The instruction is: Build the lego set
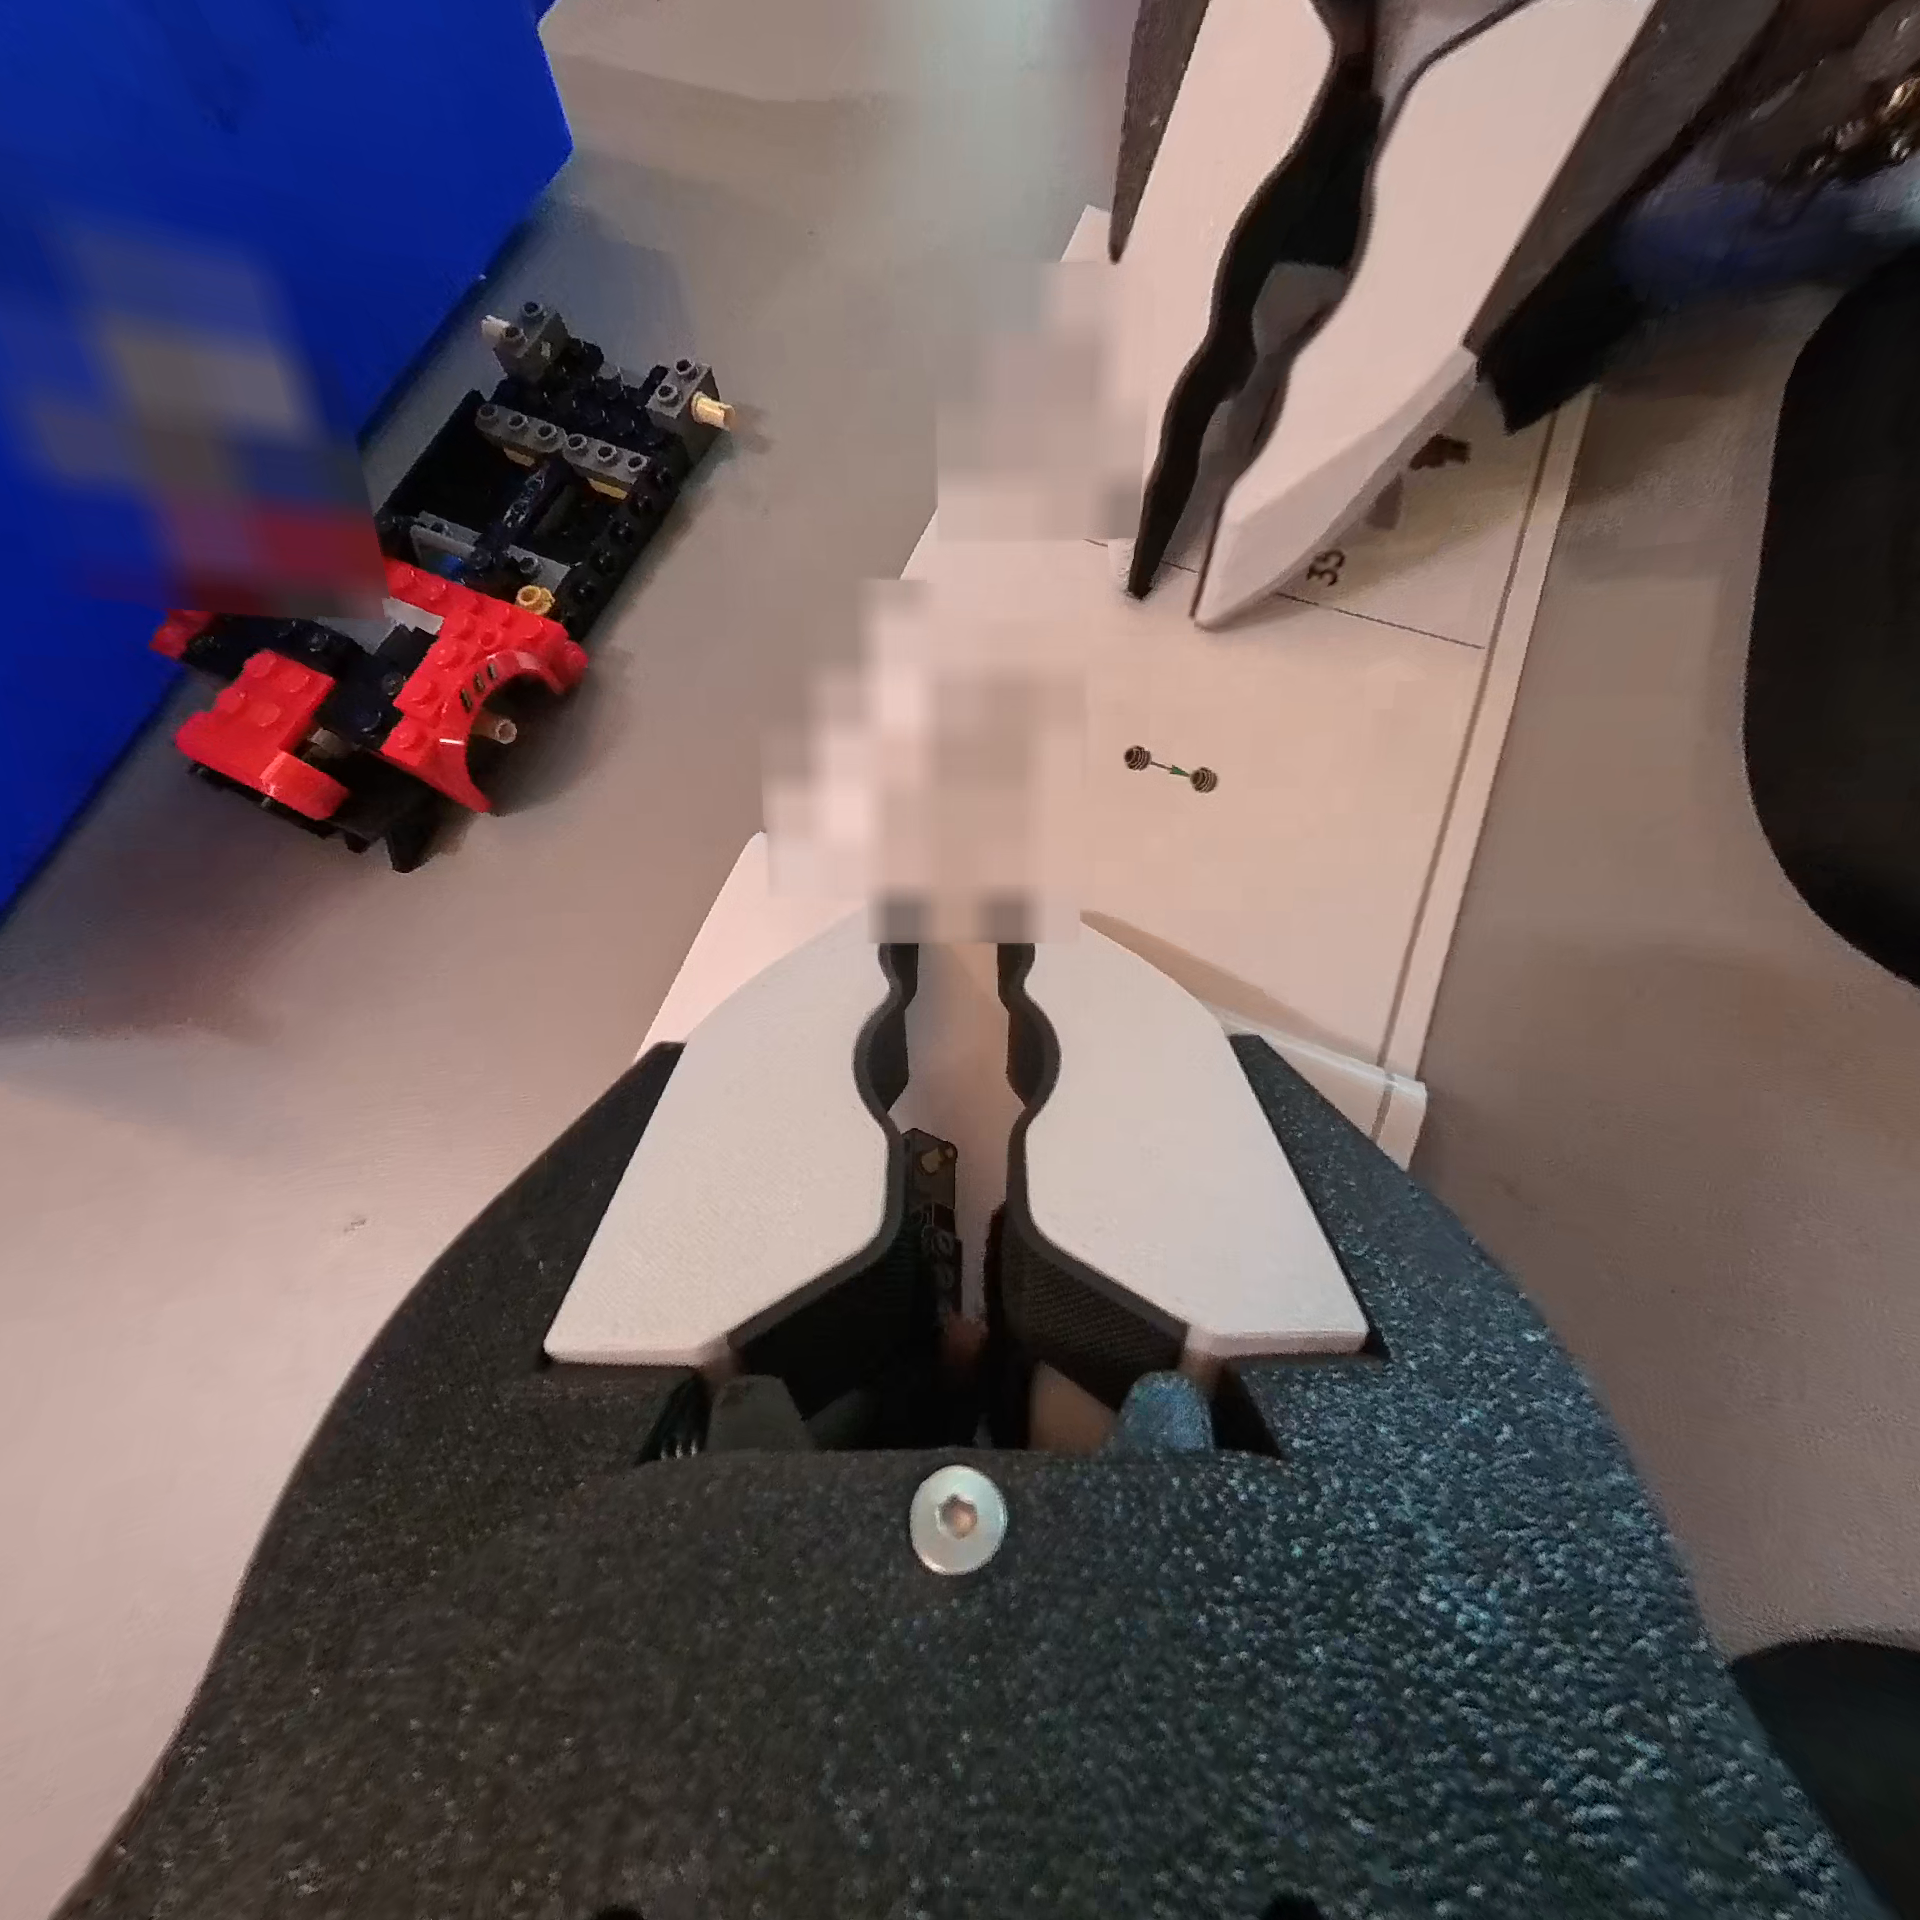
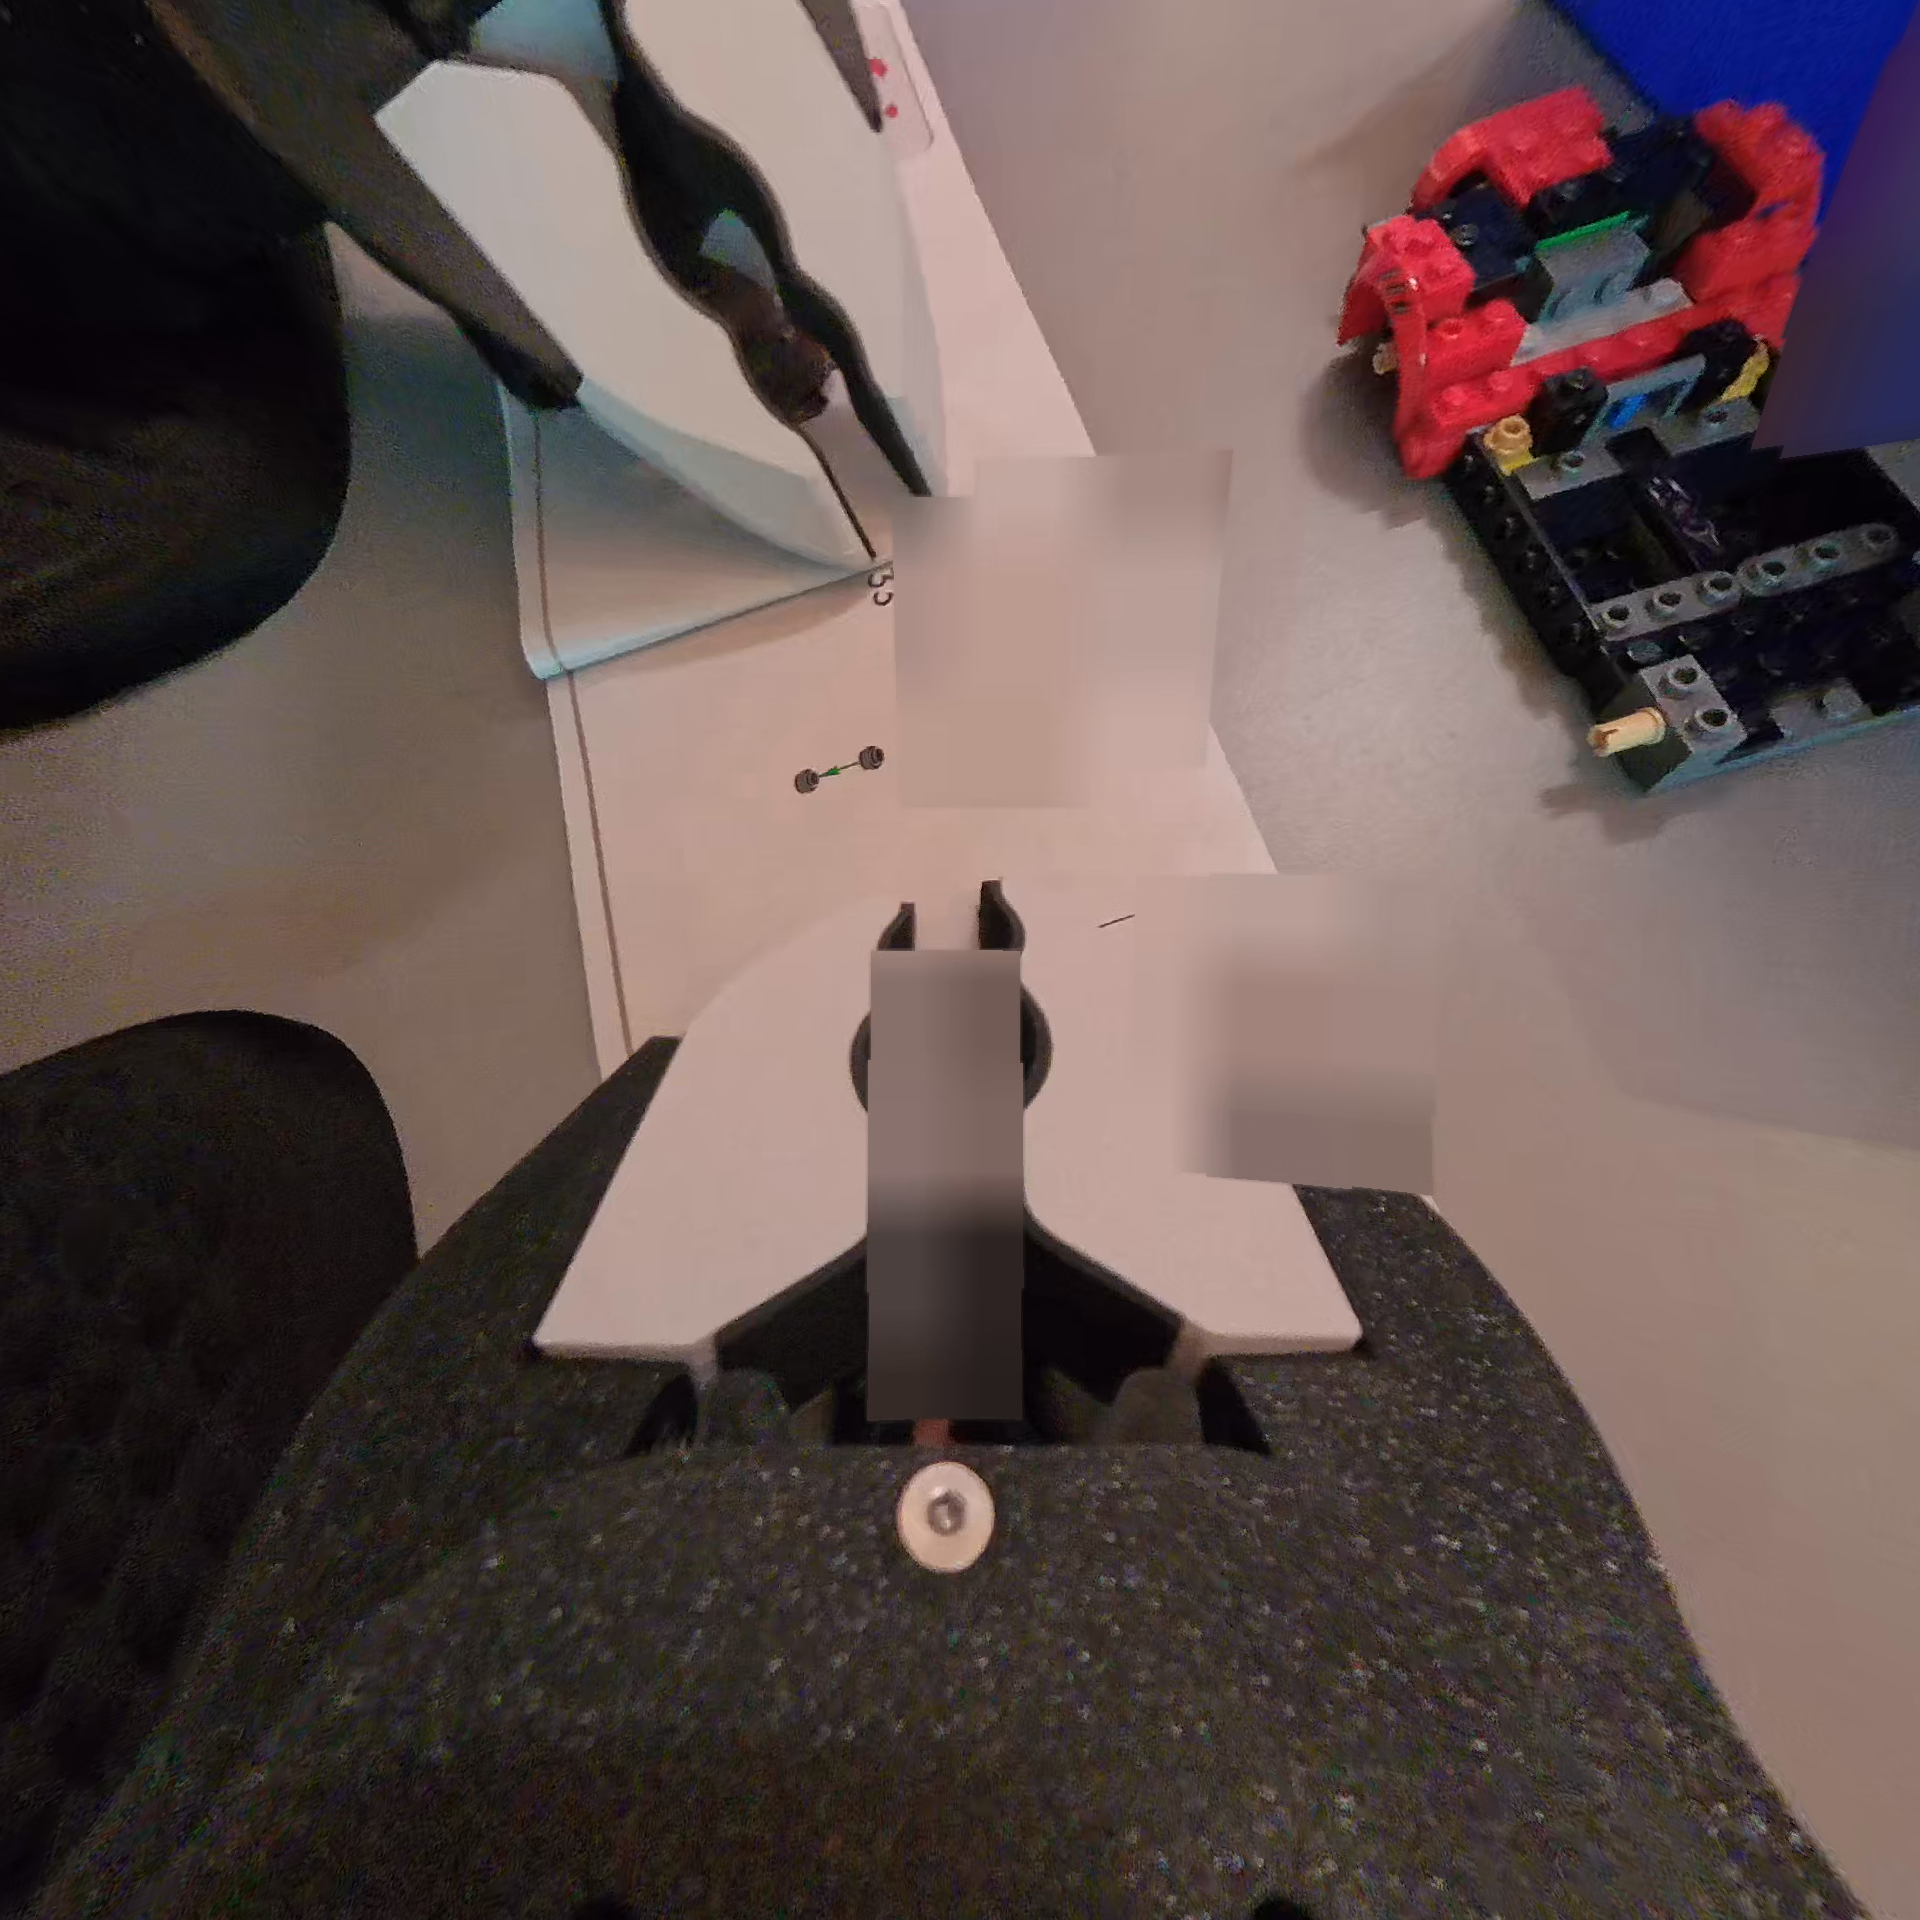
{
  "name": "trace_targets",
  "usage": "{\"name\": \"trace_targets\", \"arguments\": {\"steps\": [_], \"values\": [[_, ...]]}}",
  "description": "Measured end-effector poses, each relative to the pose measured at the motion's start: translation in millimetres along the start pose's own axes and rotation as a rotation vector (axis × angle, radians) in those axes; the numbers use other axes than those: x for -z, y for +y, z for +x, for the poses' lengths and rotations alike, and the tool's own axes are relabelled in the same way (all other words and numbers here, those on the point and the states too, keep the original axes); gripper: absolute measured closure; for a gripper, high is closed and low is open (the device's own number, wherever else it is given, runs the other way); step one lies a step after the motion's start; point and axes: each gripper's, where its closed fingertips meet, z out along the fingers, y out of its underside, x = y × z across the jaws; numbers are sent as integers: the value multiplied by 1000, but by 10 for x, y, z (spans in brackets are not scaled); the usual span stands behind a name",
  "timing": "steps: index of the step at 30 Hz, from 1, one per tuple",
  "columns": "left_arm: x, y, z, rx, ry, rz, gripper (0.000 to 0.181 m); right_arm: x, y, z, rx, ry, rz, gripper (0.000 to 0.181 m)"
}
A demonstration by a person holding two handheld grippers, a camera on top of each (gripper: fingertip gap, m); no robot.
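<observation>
Car half built, both claws over the booklet

The lego car [image 1: 436, 613] sits on the grey table [image 1: 312, 1143], far left in the left wrist view, beside a blue box [image 1: 208, 208]: black frame and red front fitted, rear bare, so I judge much is left. The left claw [image 1: 951, 966] shows a narrow gap and seems empty, though a patch hides its tips. The right claw [image 2: 948, 914] is slightly parted, nothing visibly held. Both hover over the open instruction booklet [image 1: 1299, 831].

bare table [image 1: 312, 1195] near | lego car [image 1: 436, 613] against blue box [image 1: 208, 260]
</observation>
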Motion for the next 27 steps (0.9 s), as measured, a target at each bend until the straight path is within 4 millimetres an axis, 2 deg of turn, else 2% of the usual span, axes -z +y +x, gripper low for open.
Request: {"name": "trace_targets", "arguments": {"steps": [3,5,6,7,8,11,12,13,16,17,19,22,24,27], "values": [[6,6,-4,-40,-5,2,167,-6,-7,-12,-24,-18,-2,170],[12,11,-4,-69,0,3,167,12,0,-34,18,-19,-70,166],[15,14,-3,-77,3,4,167,57,-70,11,51,24,-90,166],[19,17,-2,-81,8,5,167,133,-289,13,89,37,-46,167],[21,19,-1,-80,15,5,167,236,-625,-11,127,29,37,168],[24,19,-1,-59,37,6,167,485,-1857,-114,314,10,245,168],[26,19,0,-58,41,6,167,457,-2237,-203,410,-11,271,167],[26,21,-1,-61,42,6,167,348,-2558,-307,502,-43,257,164],[27,23,0,-79,31,6,167,-295,-3242,-659,742,-192,119,166],[26,24,0,-86,25,6,167,-560,-3404,-795,810,-261,86,171],[25,24,0,-96,16,6,167,-1160,-3590,-964,925,-364,-25,174],[24,24,0,-98,15,6,166,-2114,-3646,-1018,1137,-437,-209,178],[23,24,0,-94,19,6,166,-2685,-3589,-987,1285,-463,-340,178],[23,23,1,-95,18,6,166,-3312,-3431,-890,1458,-492,-550,173]]}}
